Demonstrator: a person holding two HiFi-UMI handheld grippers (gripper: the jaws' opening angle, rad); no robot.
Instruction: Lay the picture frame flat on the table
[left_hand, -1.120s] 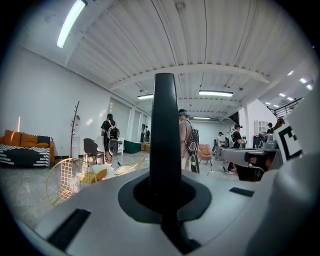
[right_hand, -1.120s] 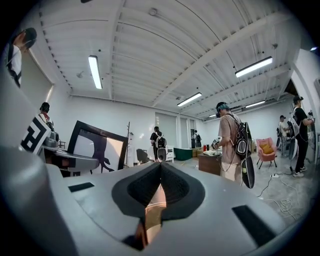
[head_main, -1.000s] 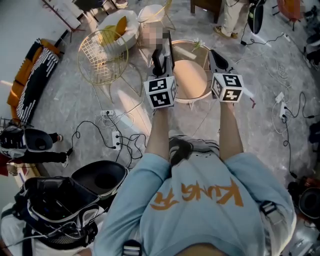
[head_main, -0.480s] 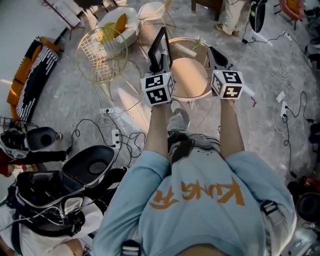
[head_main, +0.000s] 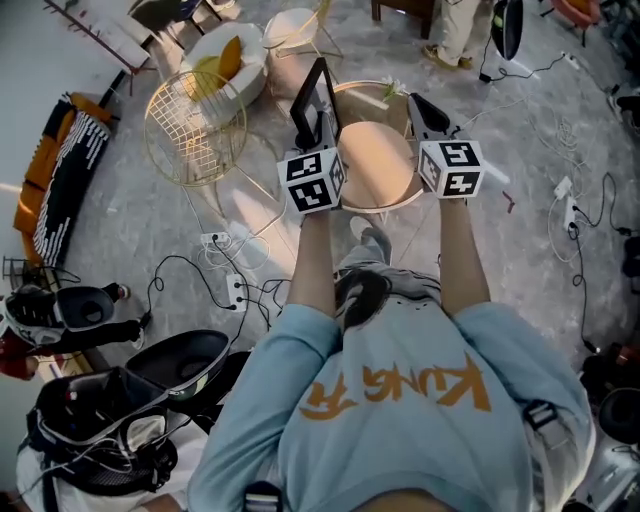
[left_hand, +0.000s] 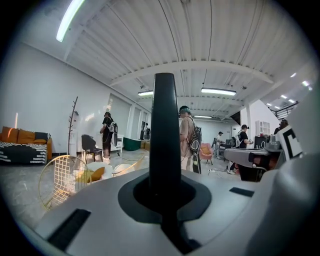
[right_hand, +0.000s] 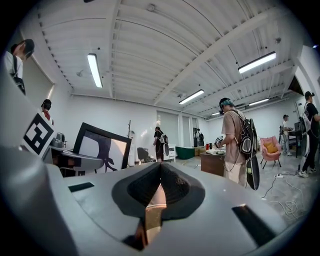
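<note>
1. My left claw (head_main: 316, 130) was pinching the picture frame (head_main: 318, 92) low down. In the left gripper view the frame stood edge-on as a dark bar straight up between the jaws, and the jaws were pressed onto it.
2. My right claw (head_main: 420, 105) was pressed together at the tips and carried nothing. It hung above the right part of the round table (head_main: 378, 155), near the frame but apart from it.
3. The frame was upright with a small lean, above the near left rim of the table. Its picture side was turned toward my right claw, because the right gripper view showed that face. I could not tell whether its lower edge touched the tabletop, since my own claw covered that place.
4. Compared with a second before, both claws had gone a little forward toward the table, so the frame was more over the rim than in front of it. The grip was the same, and the frame was standing as before, not tipped.
5. For the task I judged this as only the end of the approach; the laying down itself was not begun. The next step probably needed a slow tipping of the frame onto the tabletop before my left claw let go. A pinch on such a thin edge might let the frame swing.
</note>
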